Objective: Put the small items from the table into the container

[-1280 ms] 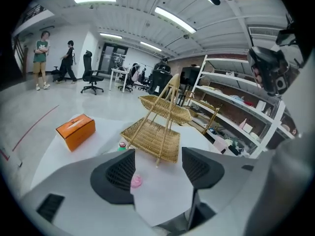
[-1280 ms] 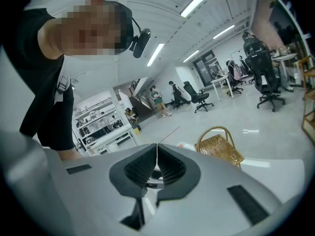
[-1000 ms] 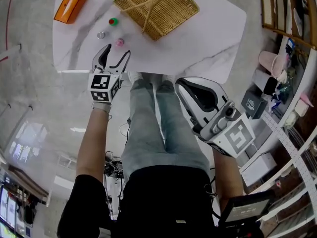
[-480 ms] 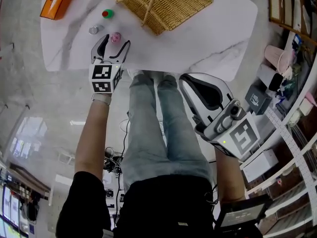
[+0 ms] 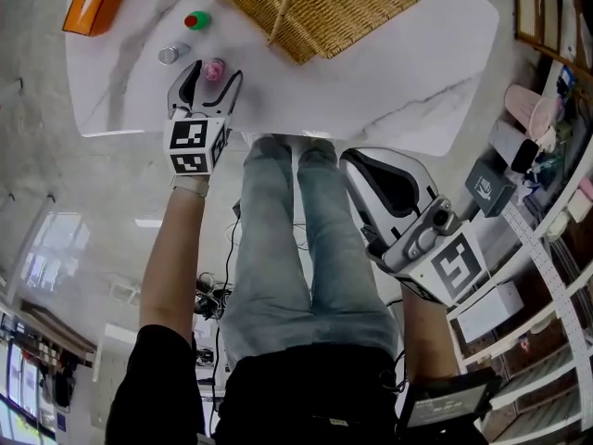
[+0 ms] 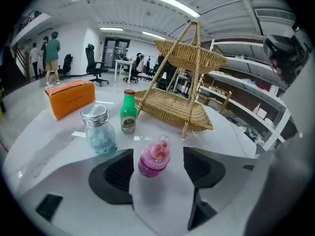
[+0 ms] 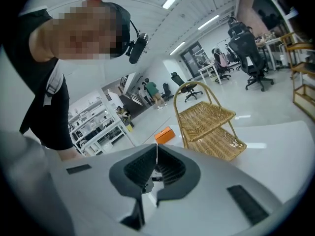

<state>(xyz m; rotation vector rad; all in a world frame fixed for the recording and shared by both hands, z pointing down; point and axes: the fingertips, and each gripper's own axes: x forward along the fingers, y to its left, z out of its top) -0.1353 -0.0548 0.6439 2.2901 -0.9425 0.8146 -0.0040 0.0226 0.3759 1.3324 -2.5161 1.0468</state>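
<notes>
Since I am lining up a grasp, I am holding the left gripper with jaws wide around the small pink bottle, not touching it. The two-tier wicker basket is sitting at one o'clock. The right gripper is idling with jaws together, empty.

Table: bears every item.
Two-tier basket: far side, mid-table.
Box: far left corner, well apart from basket.
Slim bottle: just left of basket.
Jar: nearer than slim bottle, to its left.
Dome-capped bottle: near edge, between parted jaws of left gripper, touching neither.
Right gripper: off the table, right of it.
</notes>
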